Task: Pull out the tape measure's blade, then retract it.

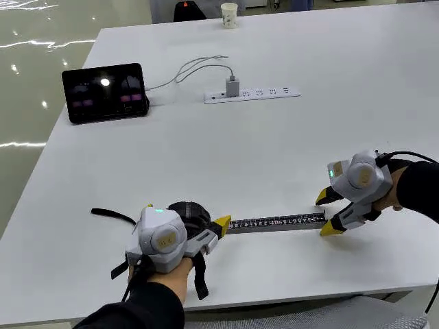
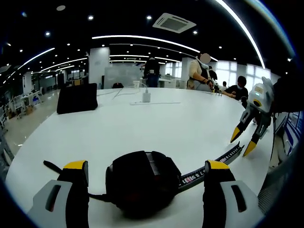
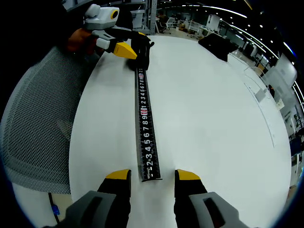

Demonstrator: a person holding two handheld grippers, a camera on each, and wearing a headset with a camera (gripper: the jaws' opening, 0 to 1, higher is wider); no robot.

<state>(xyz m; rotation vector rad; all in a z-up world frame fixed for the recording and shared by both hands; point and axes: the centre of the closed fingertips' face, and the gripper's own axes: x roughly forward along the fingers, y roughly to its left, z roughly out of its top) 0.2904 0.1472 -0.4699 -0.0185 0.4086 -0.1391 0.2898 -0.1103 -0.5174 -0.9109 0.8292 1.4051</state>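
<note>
The white desk runs its left edge diagonally along a glossy floor. Its near edge passes just below the person's hands, with a grey mesh chair seat under it. A black rectangular tablet stands near the left edge. A thin black strap lies in front of it near the front edge, and bare desk separates the two.

The left hand-held gripper points away from the person, gripped from behind by a hand in a black sleeve close to the near edge. In the left gripper view its yellow-tipped jaws stand apart on either side of the round black tape measure case. A gap shows on each side of the case, which rests on the desk.

The dark numbered blade lies flat and drawn out to the right, roughly parallel to the near edge. Open desk spreads beyond it up to a white power strip with a plugged charger. A paper cup stands at the far edge.

The right hand-held gripper faces leftward toward the case, held by a hand coming in from the right. In the right gripper view its jaws are spread, with the blade's end hook lying between the yellow tips and touching neither.
</note>
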